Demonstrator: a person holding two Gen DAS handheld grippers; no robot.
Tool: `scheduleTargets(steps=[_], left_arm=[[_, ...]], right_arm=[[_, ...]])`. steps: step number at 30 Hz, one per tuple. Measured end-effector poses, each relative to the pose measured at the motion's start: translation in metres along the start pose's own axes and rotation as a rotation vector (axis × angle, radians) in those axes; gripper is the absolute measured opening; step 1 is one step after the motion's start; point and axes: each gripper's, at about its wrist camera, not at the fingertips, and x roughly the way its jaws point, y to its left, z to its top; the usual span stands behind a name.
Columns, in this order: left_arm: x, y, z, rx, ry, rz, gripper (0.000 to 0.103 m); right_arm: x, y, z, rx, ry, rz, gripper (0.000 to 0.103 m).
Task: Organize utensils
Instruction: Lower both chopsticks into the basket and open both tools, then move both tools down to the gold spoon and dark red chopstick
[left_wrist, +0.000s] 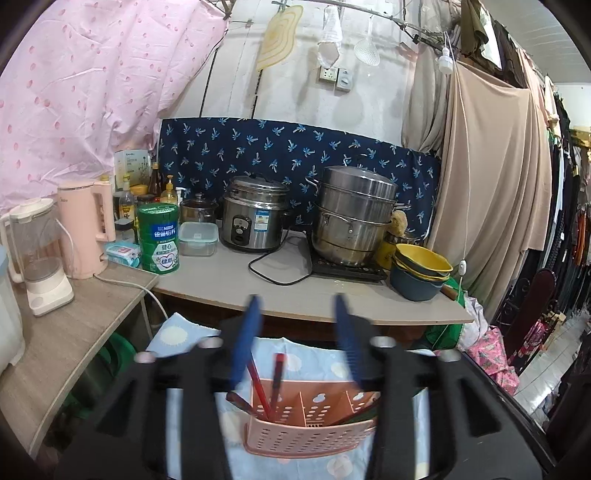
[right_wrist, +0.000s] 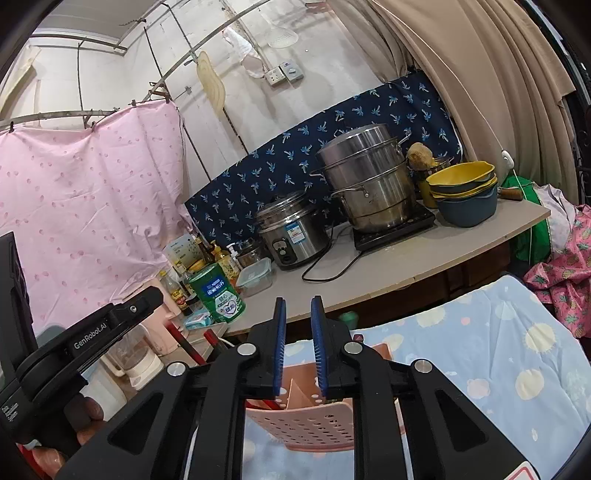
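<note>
left gripper: half open, empty | right gripper: narrowly open, empty

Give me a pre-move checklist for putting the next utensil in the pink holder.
1. Left gripper empty, fingers apart: ok.
2. Right gripper empty, fingers slightly apart with nothing between: ok.
3. Pink holder upright on the blue cloth: ok.
4. Red chopsticks sitting in the holder's left compartment: ok.
5. Middle compartment free: ok, as far as the left wrist view shows.
6. Next utensil to pick up located: cannot tell, none lies in view.
</note>
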Motion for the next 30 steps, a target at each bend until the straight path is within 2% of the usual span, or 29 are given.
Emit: scheduleTargets(steps=[2, 6, 9, 13, 14, 22, 30], left_arm=[[-0.006, -0.002, -0.001, 0.011, -0.004, 0.004, 0.049], [-0.022, -0.006, -0.003, 0.032, 0.015, -0.005, 0.049], [-0.036, -0.012, -0.009, 0.051, 0.04, -0.013, 0.057], [-0.055, -0.016, -0.018, 0.068, 0.07, -0.032, 0.058], [-0.059, -0.017, -0.021, 0.069, 0.076, -0.037, 0.058], [-0.09, -0.014, -0.056, 0.068, 0.164, -0.037, 0.058], [-0.111, -0.008, -0.102, 0.061, 0.273, -0.024, 0.058]], right_arm=[[-0.006, 0.001, -0.001, 0.003, 0.003, 0.003, 0.022], [-0.021, 0.005, -0.005, 0.009, 0.023, 0.019, 0.022], [-0.034, 0.011, -0.013, 0.008, 0.039, 0.036, 0.022], [-0.053, 0.019, -0.025, -0.002, 0.056, 0.048, 0.022], [-0.058, 0.021, -0.027, -0.002, 0.059, 0.051, 0.026], [-0.105, 0.029, -0.054, -0.023, 0.074, 0.044, 0.034], [-0.143, 0.024, -0.094, -0.013, 0.138, 0.027, 0.035]])
